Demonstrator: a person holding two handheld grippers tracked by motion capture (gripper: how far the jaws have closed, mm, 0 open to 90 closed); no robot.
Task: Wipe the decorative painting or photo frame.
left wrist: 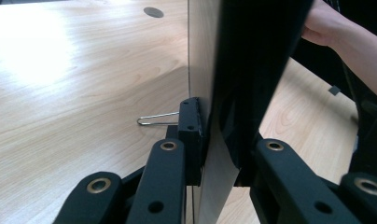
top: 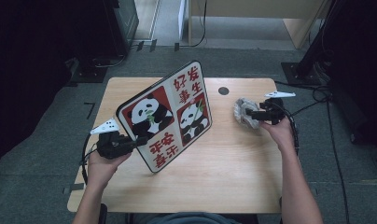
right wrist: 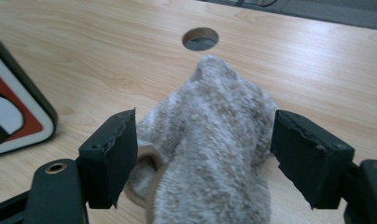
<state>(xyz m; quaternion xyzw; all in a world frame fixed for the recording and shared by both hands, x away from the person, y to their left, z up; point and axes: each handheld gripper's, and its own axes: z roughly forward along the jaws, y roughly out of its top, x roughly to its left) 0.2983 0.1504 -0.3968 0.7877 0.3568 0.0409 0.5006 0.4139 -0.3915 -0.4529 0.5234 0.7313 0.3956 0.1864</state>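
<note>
A rounded board (top: 170,114) printed with two pandas and red Chinese characters stands tilted on the wooden table (top: 233,163), its lower corner on the tabletop. My left gripper (top: 141,141) is shut on its left edge. In the left gripper view the board (left wrist: 252,70) runs edge-on between the clamped jaws of that gripper (left wrist: 210,135). At the table's right, my right gripper (top: 248,114) is shut on a grey fuzzy cloth (top: 241,109). In the right gripper view the cloth (right wrist: 214,130), with a tan rim, bulges between both pads of that gripper (right wrist: 200,158).
A round cable hole (top: 223,90) lies in the tabletop behind the cloth, also seen as the hole (right wrist: 200,38). A thin wire loop (left wrist: 154,119) sticks out by the board's near edge. The board's corner (right wrist: 14,116) sits left of the cloth. Dark equipment and cables surround the table.
</note>
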